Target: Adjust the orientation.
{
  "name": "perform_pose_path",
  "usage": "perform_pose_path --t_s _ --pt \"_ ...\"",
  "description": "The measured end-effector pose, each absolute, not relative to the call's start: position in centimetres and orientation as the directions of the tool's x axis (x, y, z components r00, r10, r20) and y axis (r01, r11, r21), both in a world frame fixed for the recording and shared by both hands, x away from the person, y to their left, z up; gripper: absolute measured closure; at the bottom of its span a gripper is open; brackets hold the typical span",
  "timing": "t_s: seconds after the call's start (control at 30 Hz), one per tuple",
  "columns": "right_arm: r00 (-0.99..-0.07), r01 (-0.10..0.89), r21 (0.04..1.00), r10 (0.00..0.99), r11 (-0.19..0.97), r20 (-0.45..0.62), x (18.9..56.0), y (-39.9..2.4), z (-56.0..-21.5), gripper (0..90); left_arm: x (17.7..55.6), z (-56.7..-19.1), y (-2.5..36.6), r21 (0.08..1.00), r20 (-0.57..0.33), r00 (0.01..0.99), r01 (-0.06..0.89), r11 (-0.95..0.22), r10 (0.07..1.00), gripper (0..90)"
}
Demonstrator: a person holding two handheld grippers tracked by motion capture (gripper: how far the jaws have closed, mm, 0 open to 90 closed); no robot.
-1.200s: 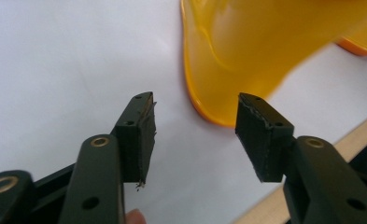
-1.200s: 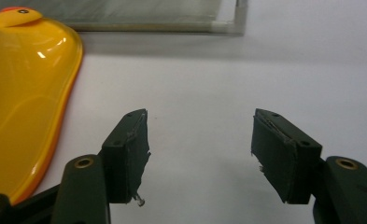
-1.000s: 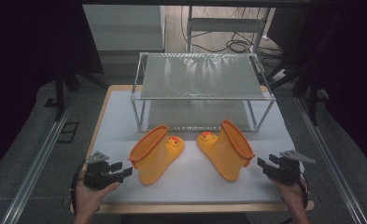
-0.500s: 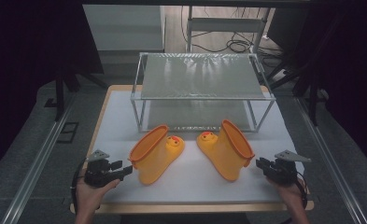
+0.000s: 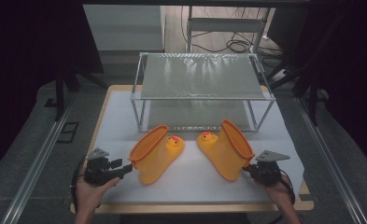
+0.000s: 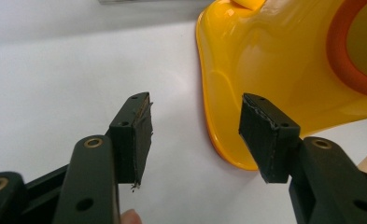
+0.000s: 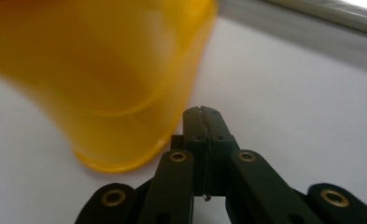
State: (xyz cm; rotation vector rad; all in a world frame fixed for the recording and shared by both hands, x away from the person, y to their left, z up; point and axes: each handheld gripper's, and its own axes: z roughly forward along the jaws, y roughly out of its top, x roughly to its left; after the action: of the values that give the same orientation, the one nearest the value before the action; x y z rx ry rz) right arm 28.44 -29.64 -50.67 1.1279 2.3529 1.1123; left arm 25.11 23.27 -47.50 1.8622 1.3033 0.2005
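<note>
Two yellow rubber boots with duck faces lie on their sides on the white mat (image 5: 195, 186), toes towards each other. Beside the orange-rimmed opening of the left boot (image 5: 155, 155) my left gripper (image 5: 119, 170) stands open. Seen from the left gripper view, the left gripper (image 6: 195, 126) has nothing between its jaws, and the left boot (image 6: 274, 51) lies just past the right jaw. My right gripper (image 5: 246, 169) sits close to the lower end of the right boot (image 5: 225, 149). Its jaws have just been closing and are shut on nothing (image 7: 202, 114), next to the right boot (image 7: 102, 70).
A metal rack (image 5: 137, 100) with a mesh top shelf and a lower shelf stands behind the boots at the far side of the table. Dark floor, cables and stands surround the table. The wooden table edge (image 5: 307, 191) runs near my right hand.
The right gripper has moved left up to the right boot and its jaws have closed. The left gripper and both boots have stayed in place.
</note>
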Motion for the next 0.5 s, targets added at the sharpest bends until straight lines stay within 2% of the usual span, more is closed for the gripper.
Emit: perform_pose_path --t_s 0.2,0.5 --pt "-0.677 0.498 0.754 0.735 0.428 0.031 27.7 -28.8 -50.6 89.7 25.2 -47.7 23.3 0.697 -0.321 0.453 0.708 -0.116 0.832 44.7" --pt "-0.771 0.421 0.742 0.637 0.522 -0.010 26.6 -25.8 -50.4 89.7 25.3 -47.7 23.5 0.697 -0.322 0.452 0.708 -0.115 0.832 45.1"
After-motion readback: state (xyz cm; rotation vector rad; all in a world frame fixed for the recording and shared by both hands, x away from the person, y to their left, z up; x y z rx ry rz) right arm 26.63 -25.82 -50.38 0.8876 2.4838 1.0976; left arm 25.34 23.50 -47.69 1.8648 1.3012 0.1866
